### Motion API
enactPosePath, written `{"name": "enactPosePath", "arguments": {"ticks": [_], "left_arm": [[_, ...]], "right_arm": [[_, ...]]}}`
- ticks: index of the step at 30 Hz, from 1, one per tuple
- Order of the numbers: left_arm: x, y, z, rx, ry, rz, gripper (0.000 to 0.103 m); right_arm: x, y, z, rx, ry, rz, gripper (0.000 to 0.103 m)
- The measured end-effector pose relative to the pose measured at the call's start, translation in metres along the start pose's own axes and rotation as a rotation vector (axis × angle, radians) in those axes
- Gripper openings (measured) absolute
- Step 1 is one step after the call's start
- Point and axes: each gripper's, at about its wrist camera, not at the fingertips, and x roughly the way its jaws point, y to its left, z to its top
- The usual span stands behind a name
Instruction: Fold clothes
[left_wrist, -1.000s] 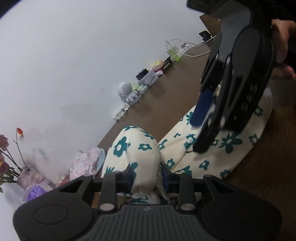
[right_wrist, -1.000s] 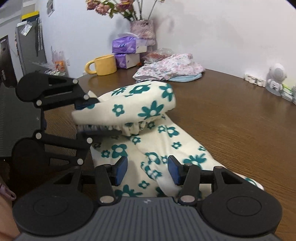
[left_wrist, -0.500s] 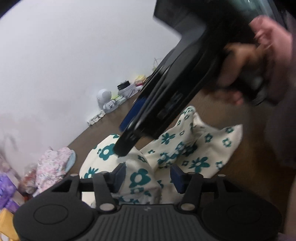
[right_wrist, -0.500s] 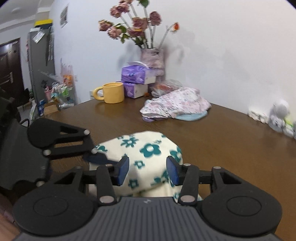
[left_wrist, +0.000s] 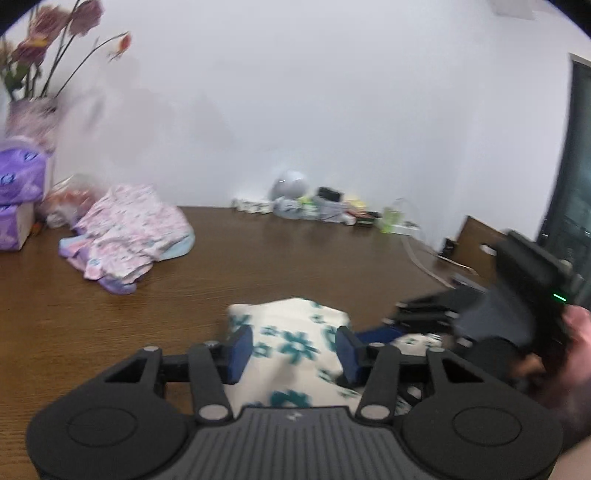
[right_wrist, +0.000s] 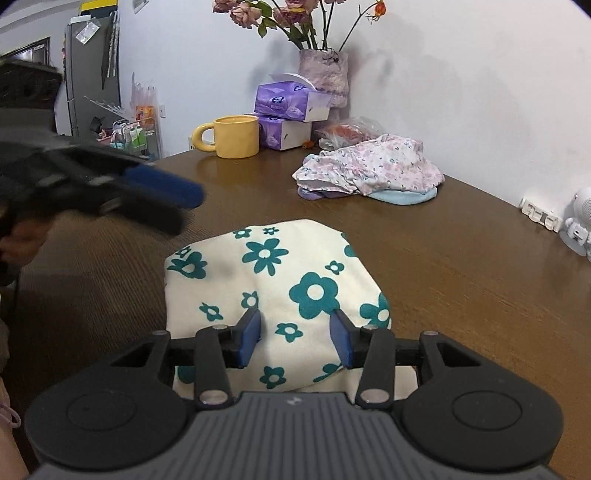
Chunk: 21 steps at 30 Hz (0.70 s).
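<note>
Right wrist view: the cream garment with teal flowers (right_wrist: 280, 280) lies folded in a mound on the brown surface (right_wrist: 461, 288), directly ahead of the right tongs (right_wrist: 295, 338), whose blue pads stand narrow-to-middling apart above the cloth without pinching it. Behind it sit a pile of pink floral clothes (right_wrist: 373, 168) on a pale blue piece, a yellow mug (right_wrist: 234, 136), two purple tissue packs (right_wrist: 291, 99), a vase of dried roses (right_wrist: 325, 72) and, at the far right, a small white robot toy (right_wrist: 580, 225). The left tongs (right_wrist: 162, 192) hang blurred in the air to the left of the garment, clear of it.

From the left wrist view the left tongs (left_wrist: 293, 349) are closing, with the garment (left_wrist: 291, 332) seen between the pads; blur hides whether they touch it. The right tongs (left_wrist: 417, 328) reach in from the right, held by a hand (left_wrist: 569, 354).

A second ago the garment's upper flap was lifted in the left tongs; now it lies flat over the rest, and the left tongs have rolled upright.
</note>
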Motion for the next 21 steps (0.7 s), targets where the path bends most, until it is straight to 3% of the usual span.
{"name": "enactPosePath", "arguments": {"ticks": [1, 2, 16, 21], "left_arm": [[0.006, 0.003, 0.001, -0.013, 0.013, -0.003, 0.020], [0.012, 0.006, 0.000, -0.022, 0.031, -0.015, 0.018], [0.050, 0.006, -0.020, 0.010, 0.095, 0.000, 0.017], [0.049, -0.005, -0.023, 0.086, 0.096, 0.027, 0.017]], "right_arm": [[0.000, 0.001, -0.001, -0.003, 0.001, -0.005, 0.043], [0.001, 0.002, -0.002, -0.006, 0.002, -0.011, 0.043], [-0.026, -0.007, -0.006, 0.007, -0.011, -0.008, 0.045], [-0.045, -0.015, -0.001, -0.007, -0.017, -0.057, 0.049]]}}
